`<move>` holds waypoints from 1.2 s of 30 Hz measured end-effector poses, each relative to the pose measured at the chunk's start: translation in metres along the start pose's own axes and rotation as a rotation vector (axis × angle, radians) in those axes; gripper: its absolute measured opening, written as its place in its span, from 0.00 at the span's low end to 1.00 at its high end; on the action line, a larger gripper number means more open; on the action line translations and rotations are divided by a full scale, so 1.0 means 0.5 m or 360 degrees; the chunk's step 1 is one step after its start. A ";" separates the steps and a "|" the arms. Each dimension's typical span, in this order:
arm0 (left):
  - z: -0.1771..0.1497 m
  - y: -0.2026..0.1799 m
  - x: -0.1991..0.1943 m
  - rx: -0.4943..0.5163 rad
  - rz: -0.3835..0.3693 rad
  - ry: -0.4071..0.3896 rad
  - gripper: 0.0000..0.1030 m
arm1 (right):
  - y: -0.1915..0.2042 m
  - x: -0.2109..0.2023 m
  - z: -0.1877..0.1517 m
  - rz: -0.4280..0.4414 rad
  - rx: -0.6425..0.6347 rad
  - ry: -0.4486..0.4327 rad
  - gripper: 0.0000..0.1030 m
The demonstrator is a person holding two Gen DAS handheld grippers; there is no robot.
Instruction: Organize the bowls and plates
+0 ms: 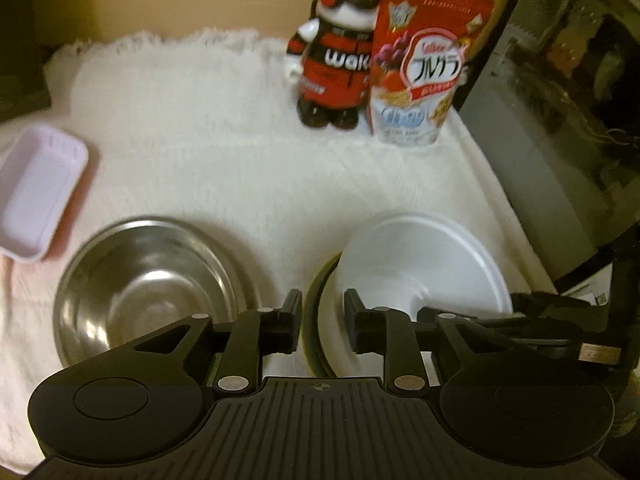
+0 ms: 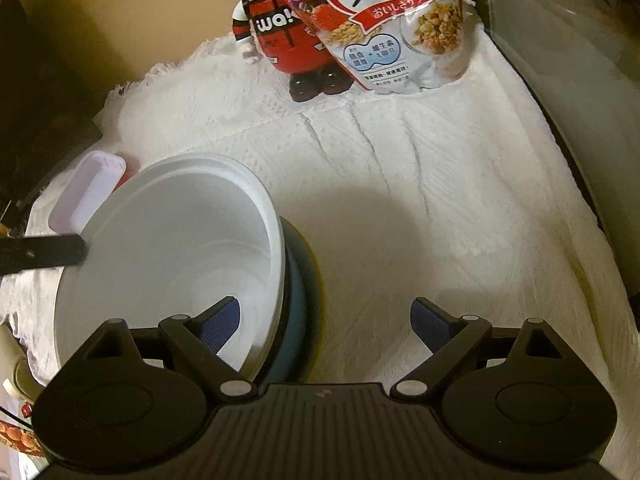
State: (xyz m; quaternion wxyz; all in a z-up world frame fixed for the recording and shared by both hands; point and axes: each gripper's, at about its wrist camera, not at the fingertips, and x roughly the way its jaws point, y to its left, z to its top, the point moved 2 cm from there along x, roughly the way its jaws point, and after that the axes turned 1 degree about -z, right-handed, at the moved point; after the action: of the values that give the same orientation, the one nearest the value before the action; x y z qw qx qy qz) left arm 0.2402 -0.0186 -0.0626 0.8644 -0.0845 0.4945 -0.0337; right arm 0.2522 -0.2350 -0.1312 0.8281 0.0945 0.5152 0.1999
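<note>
- The left gripper (image 1: 321,318) stood over the near rim of the white bowl (image 1: 424,264); its jaws were parted a little, one pad outside the rim and one inside, and neither visibly pressed on it, so the bowl lay released.
- The white bowl sat tilted inside a dark plate with a yellowish edge (image 1: 314,320), on the white towel (image 1: 224,152).
- Just left of that stack lay a steel bowl (image 1: 152,284), upright and empty, on the same towel.
- A lilac rectangular tray (image 1: 38,192) lay at the towel's left edge, well apart from the steel bowl.
- The right gripper (image 2: 326,326) hung with its jaws spread wide, clasping nothing; its left blue pad (image 2: 222,330) stood over the white bowl's inside and its right pad over bare towel.
- At the back stood a red cereal bag (image 2: 394,20), printed "フルグラ" in large black letters, "おいしさサクサク" on a red band, and a partly cut-off "Calbee" above.
- Beside it, touching, stood a black, white and red bear figure (image 1: 340,52) with white letters "wak" across its chest, the rest hidden by the bag.
</note>
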 end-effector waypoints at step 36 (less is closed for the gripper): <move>-0.016 0.026 0.110 -0.0075 -0.0158 0.0298 0.61 | -0.009 0.057 -0.017 0.0289 0.0131 0.0222 1.00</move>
State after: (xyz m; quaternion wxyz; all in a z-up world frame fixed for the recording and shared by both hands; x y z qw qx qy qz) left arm 0.2612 -0.0146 -0.1158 0.8095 -0.1257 0.5689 -0.0725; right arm 0.2567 -0.2274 -0.1599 0.7640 0.1606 0.5687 0.2589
